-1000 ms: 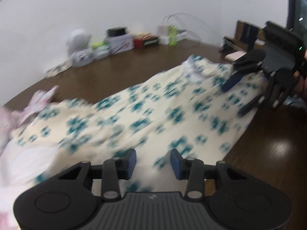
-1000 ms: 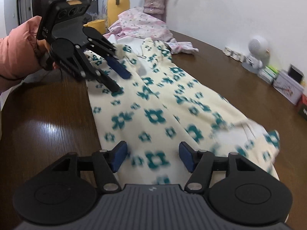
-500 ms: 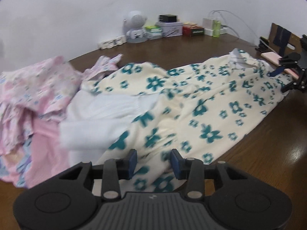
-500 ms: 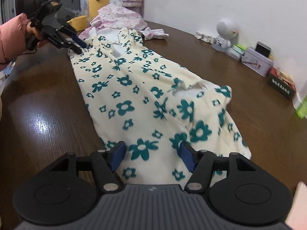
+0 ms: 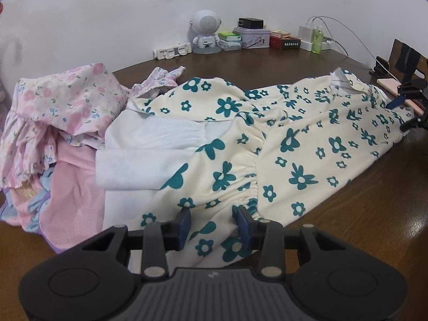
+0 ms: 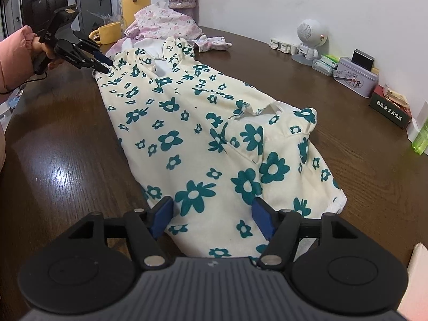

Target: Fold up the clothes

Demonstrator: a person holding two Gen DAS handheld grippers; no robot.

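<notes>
The cream floral garment (image 6: 203, 133) is lying stretched across the centre of the brown table (image 6: 53, 160). The left gripper (image 5: 211, 220) is closing, fabric bunched between its jaws at lower centre. The right gripper (image 6: 211, 214) is standing open, jaws straddling the cloth without pressing. A grey tin (image 6: 355, 79), lid shut, is sitting at right, a black block on top.

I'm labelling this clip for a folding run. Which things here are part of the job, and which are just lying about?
Part of the job:
- cream floral dress
- pink clothes pile
- left gripper, jaws closing over the dress
- right gripper

Lying about:
- robot-shaped speaker
- tin box
- green bottle
- yellow mug
</notes>
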